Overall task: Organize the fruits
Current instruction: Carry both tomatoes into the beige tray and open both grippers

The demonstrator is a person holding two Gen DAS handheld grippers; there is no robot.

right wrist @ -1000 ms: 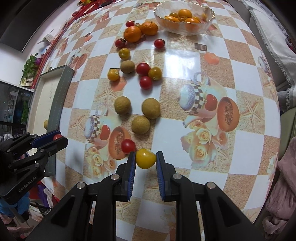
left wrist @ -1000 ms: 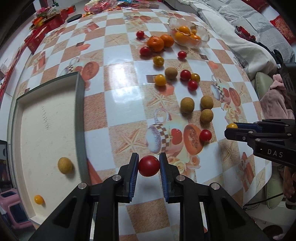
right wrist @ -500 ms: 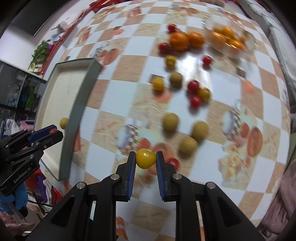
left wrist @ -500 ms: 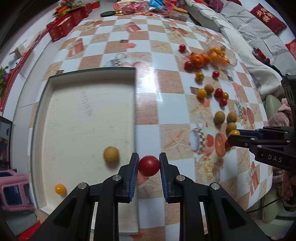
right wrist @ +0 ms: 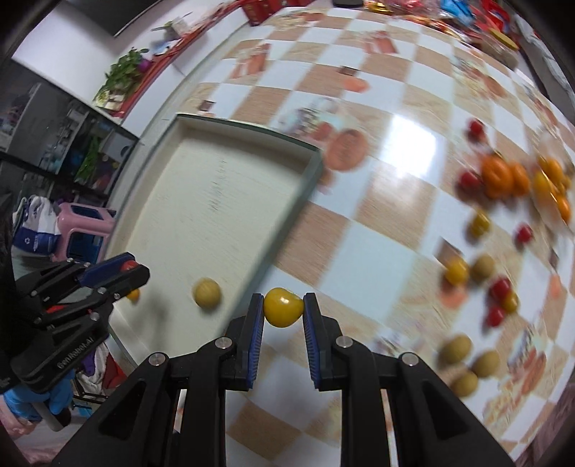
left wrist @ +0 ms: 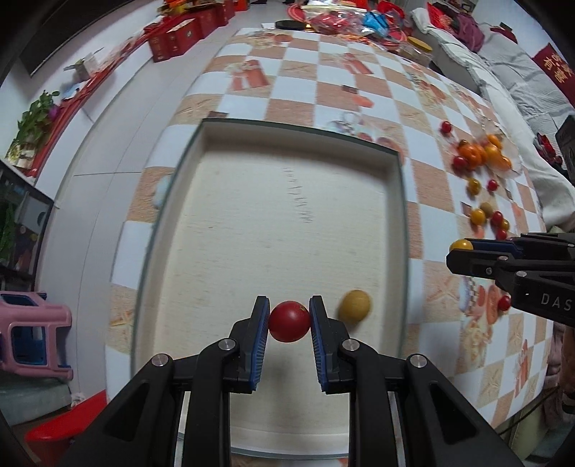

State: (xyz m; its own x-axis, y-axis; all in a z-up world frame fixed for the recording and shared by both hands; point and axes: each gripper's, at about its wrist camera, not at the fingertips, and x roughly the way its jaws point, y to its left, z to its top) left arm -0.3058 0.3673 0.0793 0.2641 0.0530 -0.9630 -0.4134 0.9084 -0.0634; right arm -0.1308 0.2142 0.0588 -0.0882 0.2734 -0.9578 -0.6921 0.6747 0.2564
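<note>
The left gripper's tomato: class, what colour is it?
Red. The tomato shows best in the left wrist view, held between the left gripper fingers.

Desk point(left wrist: 294, 72) covered in a checkered orange-and-white cloth printed with cups and starfish. Pink plastic stool point(left wrist: 32, 334) on the floor at 9 o'clock in the left view. Red gift boxes point(left wrist: 183, 34) along the far edge at 11 o'clock. Green potted plant point(left wrist: 34, 118) at 10 o'clock. Grey quilted sofa point(left wrist: 517, 68) at 2 o'clock, red cushion point(left wrist: 555, 66) on it.
</note>
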